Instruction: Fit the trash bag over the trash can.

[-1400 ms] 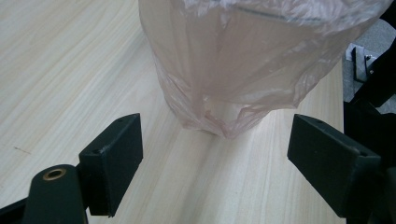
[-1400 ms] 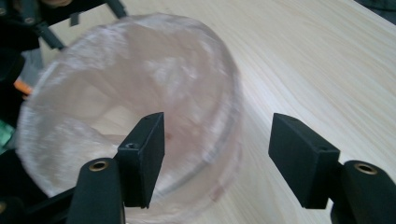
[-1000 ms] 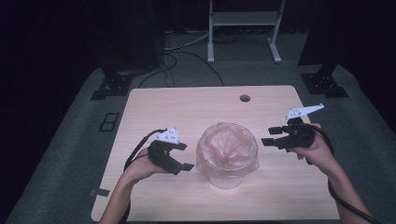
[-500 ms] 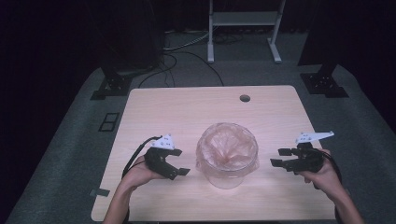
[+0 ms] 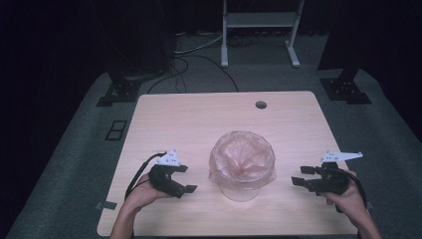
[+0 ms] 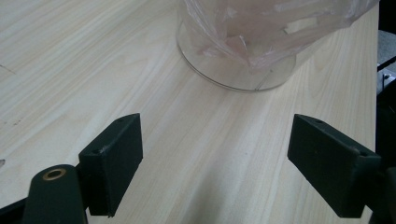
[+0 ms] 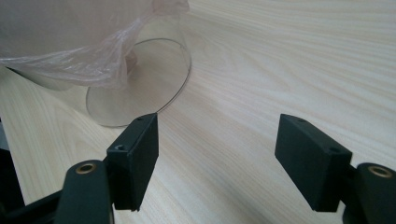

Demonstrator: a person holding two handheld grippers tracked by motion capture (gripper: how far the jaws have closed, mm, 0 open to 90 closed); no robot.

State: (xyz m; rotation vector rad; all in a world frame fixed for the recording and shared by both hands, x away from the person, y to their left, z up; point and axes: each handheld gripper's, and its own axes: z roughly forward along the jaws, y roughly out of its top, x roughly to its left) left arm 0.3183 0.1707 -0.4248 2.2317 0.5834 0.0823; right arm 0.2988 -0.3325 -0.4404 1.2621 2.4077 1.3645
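High view: the left gripper sits low over the left front part of the wooden desk, held by the person's left hand, with its grey three-cornered plate on top and its cable looping off to the left. Its jaws stand apart and point right, toward the clear round container, with bare desk between them; the gripper is released and grasps nothing. The container stands upright at the middle of the desk, slightly toward the front edge, and is lined with a thin pinkish plastic bag whose rim folds out over the container's top edge. The container is apart from both grippers, which flank it at near-equal spacing. Left gripper view: the left gripper shows both pads wide apart over the wood grain, and the container's transparent base lies ahead of the jaws, with the crumpled bag hanging over it. High view, right side: the right gripper is held by the right hand just above the desk near the right front corner, jaws pointing left at the container. Its jaws have just been opening, with nothing between them; it is released. Right gripper view: the right gripper shows both pads spread over bare desk, with the container's base ahead and to the left under the bag's draped edge. A round cable hole is located near the far edge of the desk.
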